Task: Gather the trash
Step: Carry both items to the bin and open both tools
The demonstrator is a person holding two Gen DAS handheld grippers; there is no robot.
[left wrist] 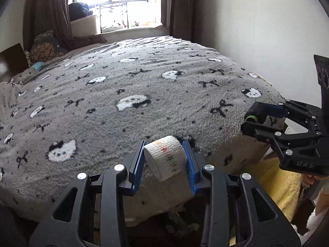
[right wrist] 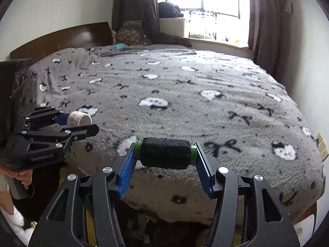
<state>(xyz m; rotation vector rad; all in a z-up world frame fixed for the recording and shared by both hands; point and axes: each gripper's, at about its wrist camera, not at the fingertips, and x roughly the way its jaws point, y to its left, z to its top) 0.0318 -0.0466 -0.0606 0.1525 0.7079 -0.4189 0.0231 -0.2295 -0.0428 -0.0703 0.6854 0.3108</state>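
My left gripper (left wrist: 164, 156) is shut on a white bandage roll (left wrist: 166, 158) with faint red and green marks, held above the near edge of the bed. It also shows in the right wrist view (right wrist: 80, 119). My right gripper (right wrist: 165, 154) is shut on a spool of black thread (right wrist: 165, 153) with green ends, gripped end to end. In the left wrist view the right gripper (left wrist: 255, 119) hangs at the right, over the bed's corner.
A bed with a grey fleece blanket (left wrist: 144, 86) printed with white faces and black bows fills both views. Pillows (left wrist: 47, 47), a wooden headboard (right wrist: 61, 39), dark curtains (right wrist: 135, 6) and a bright window (left wrist: 115, 2) lie beyond. A yellow cloth (left wrist: 275, 185) hangs below the bed's edge.
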